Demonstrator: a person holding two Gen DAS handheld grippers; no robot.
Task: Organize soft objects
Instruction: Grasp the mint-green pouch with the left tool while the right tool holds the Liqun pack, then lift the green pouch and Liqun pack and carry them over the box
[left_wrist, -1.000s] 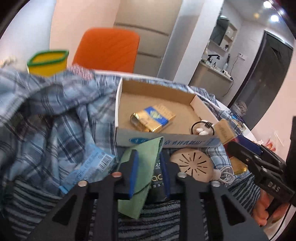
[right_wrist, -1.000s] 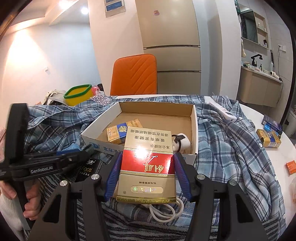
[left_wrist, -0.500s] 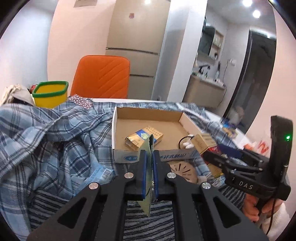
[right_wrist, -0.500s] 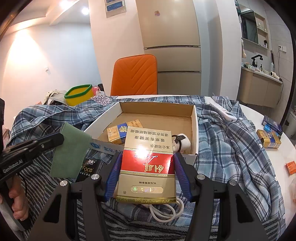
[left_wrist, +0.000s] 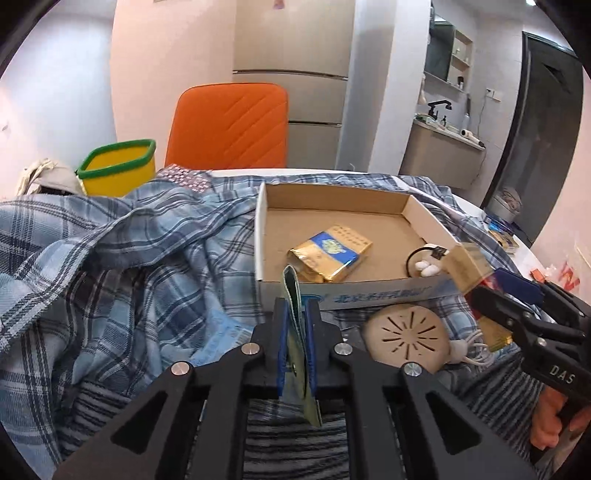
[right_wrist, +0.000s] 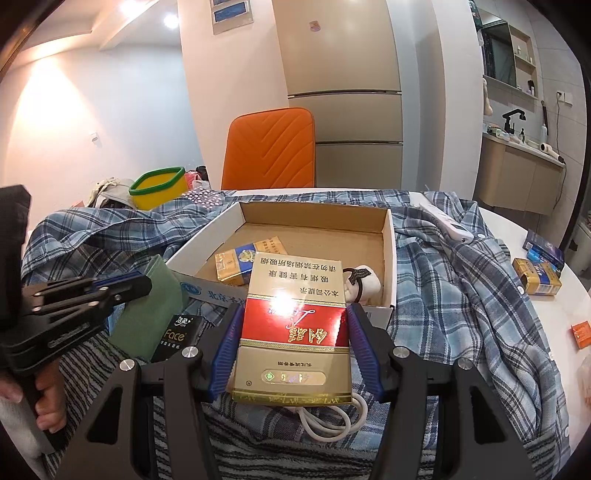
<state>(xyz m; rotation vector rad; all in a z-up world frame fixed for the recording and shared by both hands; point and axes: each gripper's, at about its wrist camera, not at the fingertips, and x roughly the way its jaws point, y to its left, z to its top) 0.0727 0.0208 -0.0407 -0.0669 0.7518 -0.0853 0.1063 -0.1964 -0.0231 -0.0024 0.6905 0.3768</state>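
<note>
My left gripper (left_wrist: 295, 314) is shut on a flat green pouch (left_wrist: 293, 295), held edge-up just in front of the open cardboard box (left_wrist: 334, 197); the pouch also shows in the right wrist view (right_wrist: 147, 310). My right gripper (right_wrist: 293, 314) is shut on a red and gold carton (right_wrist: 295, 325), held above the box's near wall (right_wrist: 373, 314). Inside the box lie a gold and blue packet (left_wrist: 330, 258) and a small white item with a black hair tie (right_wrist: 362, 286). A blue plaid shirt (left_wrist: 110, 266) covers the table around the box.
A round beige device with a white cable (left_wrist: 406, 338) and a black "Face" packet (right_wrist: 177, 336) lie before the box. A yellow tub with green rim (left_wrist: 118, 171) and an orange chair (left_wrist: 229, 125) stand behind. Small packets (right_wrist: 539, 275) lie on the white table at right.
My left gripper closed on the green pouch, lifted it upright and moved it toward the box. My right gripper with the carton stayed still.
</note>
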